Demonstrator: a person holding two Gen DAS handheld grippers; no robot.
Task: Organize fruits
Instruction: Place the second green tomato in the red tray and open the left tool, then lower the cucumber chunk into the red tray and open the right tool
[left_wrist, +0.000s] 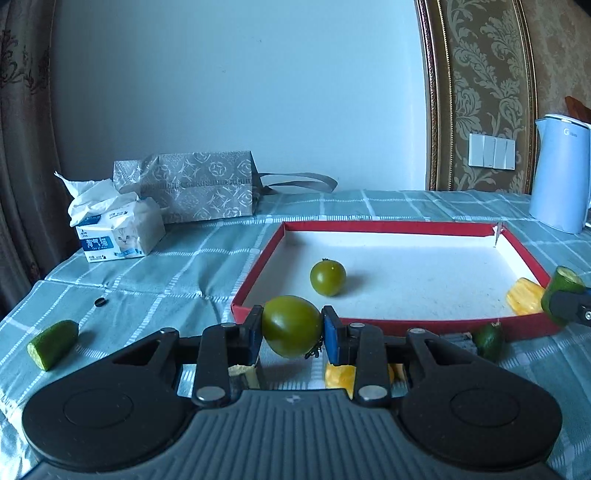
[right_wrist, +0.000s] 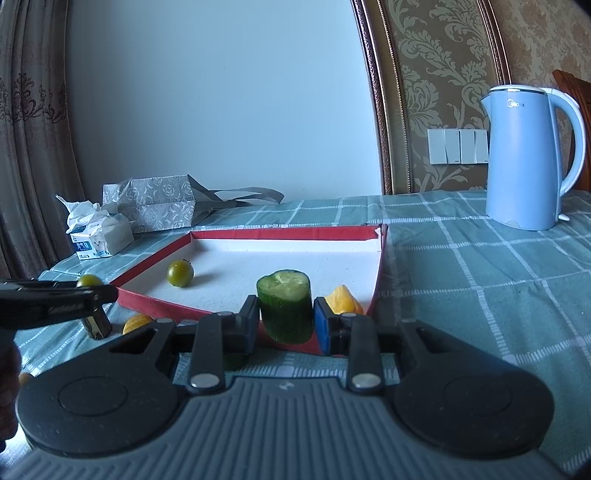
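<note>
My left gripper (left_wrist: 291, 328) is shut on a green tomato (left_wrist: 291, 325), held just before the near left rim of the red-rimmed white tray (left_wrist: 388, 227). A second green tomato (left_wrist: 328, 277) and a yellow fruit piece (left_wrist: 524, 301) lie in the tray. My right gripper (right_wrist: 286, 317) is shut on a cucumber chunk (right_wrist: 285, 306), held upright over the tray's near right rim (right_wrist: 382, 258); it shows at the right edge of the left wrist view (left_wrist: 561, 295). The tray's tomato (right_wrist: 180, 273) and yellow piece (right_wrist: 343, 300) show here too.
A cucumber piece (left_wrist: 53, 344) lies on the checked cloth at left, another (left_wrist: 487, 340) by the tray's front rim, yellow pieces (left_wrist: 341, 374) under my left gripper. Tissue pack (left_wrist: 118, 230) and grey bag (left_wrist: 192, 190) stand at back left, a blue kettle (right_wrist: 524, 158) at back right.
</note>
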